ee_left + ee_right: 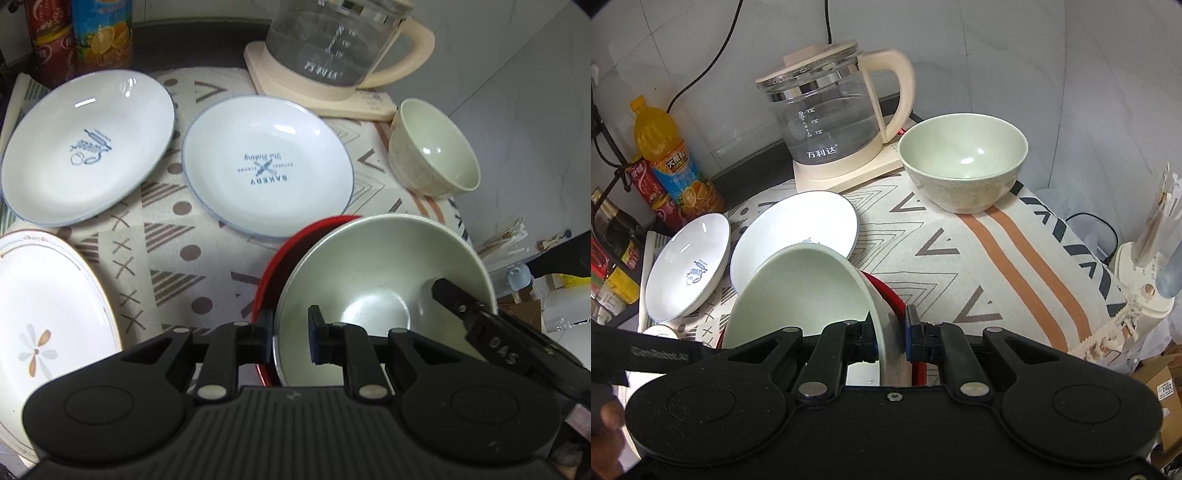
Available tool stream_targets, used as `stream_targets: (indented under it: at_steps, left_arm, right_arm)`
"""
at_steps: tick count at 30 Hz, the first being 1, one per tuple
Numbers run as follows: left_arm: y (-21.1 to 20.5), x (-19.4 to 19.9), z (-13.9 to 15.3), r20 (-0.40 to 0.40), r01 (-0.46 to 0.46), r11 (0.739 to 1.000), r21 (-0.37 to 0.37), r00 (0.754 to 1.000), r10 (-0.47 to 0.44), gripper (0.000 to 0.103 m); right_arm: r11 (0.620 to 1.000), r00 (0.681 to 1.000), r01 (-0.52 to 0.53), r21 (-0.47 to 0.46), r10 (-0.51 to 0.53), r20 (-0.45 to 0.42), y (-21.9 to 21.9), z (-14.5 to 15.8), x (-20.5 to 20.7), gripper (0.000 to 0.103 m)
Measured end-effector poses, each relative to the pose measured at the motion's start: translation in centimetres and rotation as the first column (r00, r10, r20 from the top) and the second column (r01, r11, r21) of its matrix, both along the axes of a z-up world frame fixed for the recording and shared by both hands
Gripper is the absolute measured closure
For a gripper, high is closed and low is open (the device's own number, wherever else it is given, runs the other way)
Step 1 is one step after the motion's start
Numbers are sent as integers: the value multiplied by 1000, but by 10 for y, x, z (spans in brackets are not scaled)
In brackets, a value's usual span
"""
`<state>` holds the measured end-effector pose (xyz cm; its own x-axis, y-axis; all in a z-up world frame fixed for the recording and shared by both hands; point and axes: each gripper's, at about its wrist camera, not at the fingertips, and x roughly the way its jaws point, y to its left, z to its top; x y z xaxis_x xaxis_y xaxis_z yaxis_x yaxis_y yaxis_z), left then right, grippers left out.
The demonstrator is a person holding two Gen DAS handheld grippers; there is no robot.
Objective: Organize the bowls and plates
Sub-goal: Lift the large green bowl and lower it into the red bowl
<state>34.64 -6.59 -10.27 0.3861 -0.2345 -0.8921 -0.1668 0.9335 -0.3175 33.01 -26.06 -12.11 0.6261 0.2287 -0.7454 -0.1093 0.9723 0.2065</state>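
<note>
Over the red plate [273, 266] on the patterned cloth [979, 266], both the left gripper [290, 341] and right gripper [892, 339] pinch the big bowl [369, 266] by opposite rims, sensible since glazed ceramic looks slippery, stiff and breakable.

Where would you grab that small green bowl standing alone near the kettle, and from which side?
Take the small green bowl by its rim, coming down from above on the side nearest the camera, one finger inside and one outside. It stands upright and open-mouthed, its wall looks thin enough to pinch, and the kettle crowds its far side, while the cloth in front lies bare.
</note>
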Motion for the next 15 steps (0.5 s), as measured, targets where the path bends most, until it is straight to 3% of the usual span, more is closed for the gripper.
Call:
stream_targets:
  at_steps: [7,15]
  left_arm:
    - [10,-8,12,41,-35,999,-5,999,35,77]
    - [14,-11,-6,-4,-55,998,-3,998,55,76]
  right_arm:
    - [999,1000,-7,-47,8,4,6,0,5,89]
    - [996,1000,-15,-86,15,3,13,0,10,89]
